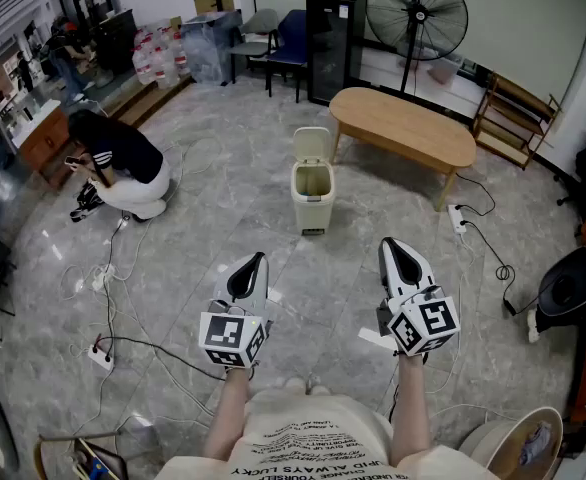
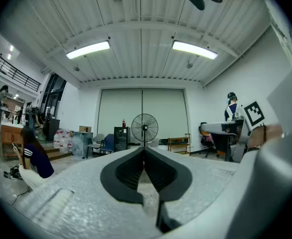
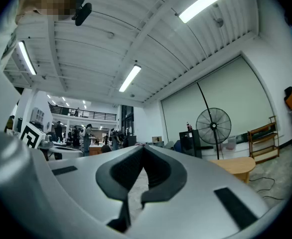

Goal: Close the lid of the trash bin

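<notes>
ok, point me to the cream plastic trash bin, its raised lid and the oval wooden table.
cream plastic trash bin (image 1: 313,211), head view, front wall.
raised lid (image 1: 312,144), head view, inner face.
oval wooden table (image 1: 403,126), head view, bare top.

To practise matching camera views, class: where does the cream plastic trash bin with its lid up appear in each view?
Head view: cream plastic trash bin at the centre, on the floor beside the oval wooden table.
Left gripper view: not in it.
Right gripper view: not in it.
Shared landmark: the black pedestal fan, in all three views.
</notes>
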A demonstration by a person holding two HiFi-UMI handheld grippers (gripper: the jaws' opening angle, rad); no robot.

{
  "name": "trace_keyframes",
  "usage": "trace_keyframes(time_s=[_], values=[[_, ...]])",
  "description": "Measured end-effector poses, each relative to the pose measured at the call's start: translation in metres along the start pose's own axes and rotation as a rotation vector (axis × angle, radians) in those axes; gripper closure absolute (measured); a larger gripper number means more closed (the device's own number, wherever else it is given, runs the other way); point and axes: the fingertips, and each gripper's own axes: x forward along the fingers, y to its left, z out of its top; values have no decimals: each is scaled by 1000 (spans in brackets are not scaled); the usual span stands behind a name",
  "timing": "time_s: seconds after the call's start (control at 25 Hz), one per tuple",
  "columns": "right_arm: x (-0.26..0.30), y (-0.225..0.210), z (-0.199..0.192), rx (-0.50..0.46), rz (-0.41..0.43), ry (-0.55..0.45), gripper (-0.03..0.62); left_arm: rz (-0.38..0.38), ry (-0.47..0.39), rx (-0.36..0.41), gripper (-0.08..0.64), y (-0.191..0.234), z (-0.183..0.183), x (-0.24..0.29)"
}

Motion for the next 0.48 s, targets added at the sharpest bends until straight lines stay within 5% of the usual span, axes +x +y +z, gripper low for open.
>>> trace_keyframes(time_s=[0.36,0.48], values=[[-6,-18,0,64,41,-24,586,18,10,-15,537,-17,-4,10],[-12,-27,-5,86,39,-17,472,23,8,-23,537,-26,-7,10]])
